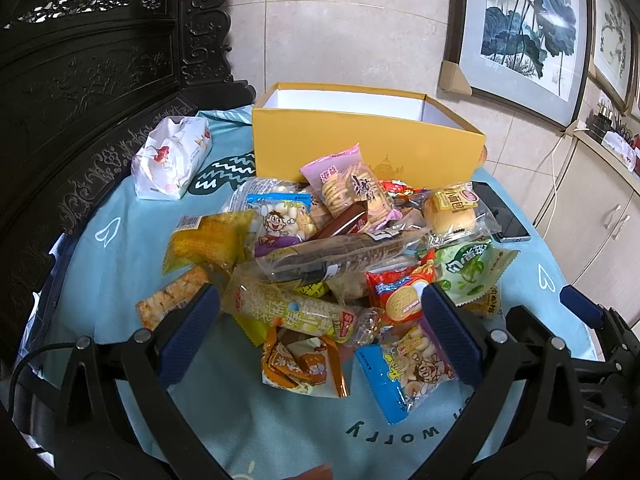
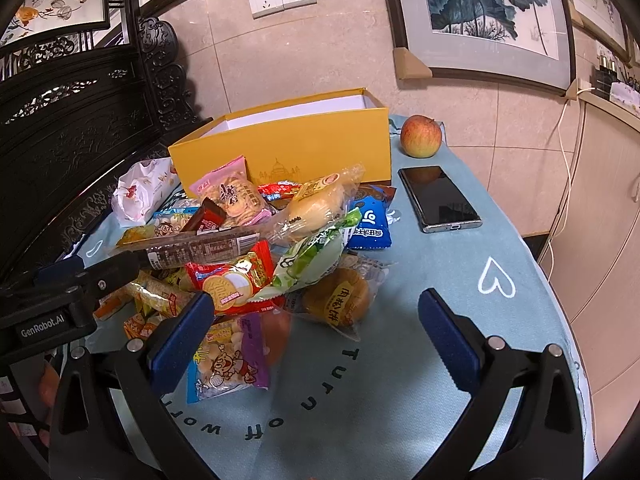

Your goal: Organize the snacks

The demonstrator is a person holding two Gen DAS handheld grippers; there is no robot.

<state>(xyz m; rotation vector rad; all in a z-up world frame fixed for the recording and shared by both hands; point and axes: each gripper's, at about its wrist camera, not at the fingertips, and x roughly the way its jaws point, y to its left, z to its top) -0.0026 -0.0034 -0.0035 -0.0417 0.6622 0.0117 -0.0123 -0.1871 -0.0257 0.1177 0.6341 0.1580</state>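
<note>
Beige wall tiles, framed lotus paintings [image 1: 520, 28] and a dark carved cabinet [image 1: 80, 80] stand behind your desk [image 2: 440, 280], which is covered with a pale blue cloth printed with white hearts and lettering. Your pile of snacks [image 1: 320, 248] lies heaped in the middle of the cloth, just in front of an open yellow box [image 1: 360, 144] whose white inside shows nothing from these angles. On top of the heap you have a long dark bar in clear wrap [image 1: 332, 252], with a pink biscuit pack [image 1: 352, 188] leaning behind it near the box wall. A crumpled white tissue pack [image 1: 168, 160] sits to the left of the box. To the right of the pile, a black phone [image 2: 440, 198] lies flat, and an apple [image 2: 421, 136] rests beyond it beside the box corner. Your left hand-held gripper [image 1: 320, 328] hangs over the near edge of the heap with its jaws spread wide and nothing between the pads. Your right hand-held gripper [image 2: 316, 336] is likewise wide open, holding nothing, its left finger over the packets and its right finger [image 2: 448, 336] over bare cloth.
</note>
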